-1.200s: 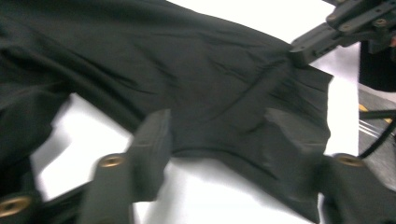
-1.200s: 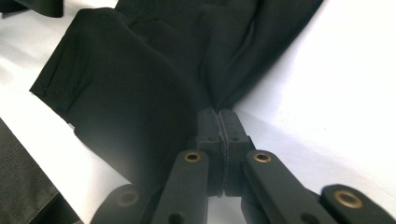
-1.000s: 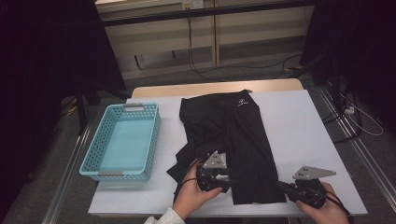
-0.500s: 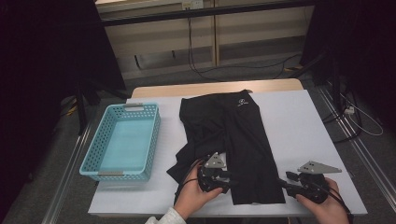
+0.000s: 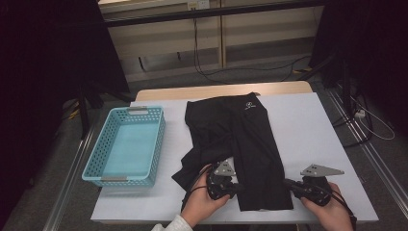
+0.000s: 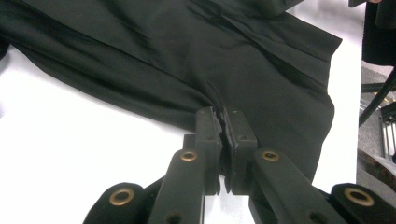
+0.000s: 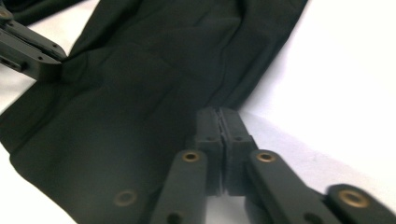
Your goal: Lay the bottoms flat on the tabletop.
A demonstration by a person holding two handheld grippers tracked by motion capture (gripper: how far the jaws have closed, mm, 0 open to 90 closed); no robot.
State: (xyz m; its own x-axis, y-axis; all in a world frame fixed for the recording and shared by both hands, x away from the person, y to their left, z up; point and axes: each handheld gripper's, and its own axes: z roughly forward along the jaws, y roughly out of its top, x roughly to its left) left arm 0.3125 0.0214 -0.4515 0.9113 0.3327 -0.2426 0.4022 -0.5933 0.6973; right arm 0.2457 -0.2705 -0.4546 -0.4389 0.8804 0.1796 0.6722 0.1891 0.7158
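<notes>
the black fabric trousers (image 5: 245, 149) run lengthwise away from the person; left gripper (image 5: 234, 185) and right gripper (image 5: 288, 185) each pinch opposite side edges of the near leg, jaws having just closed on cloth.

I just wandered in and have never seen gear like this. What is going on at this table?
A person is working on a pair of black shorts spread on a white table, holding a hand-held claw in each hand. The left claw has just closed and pinches the fabric at one side edge of the near end of the shorts. The right claw has just closed on the opposite edge. A light blue basket sits to the left with nothing in it.
</notes>
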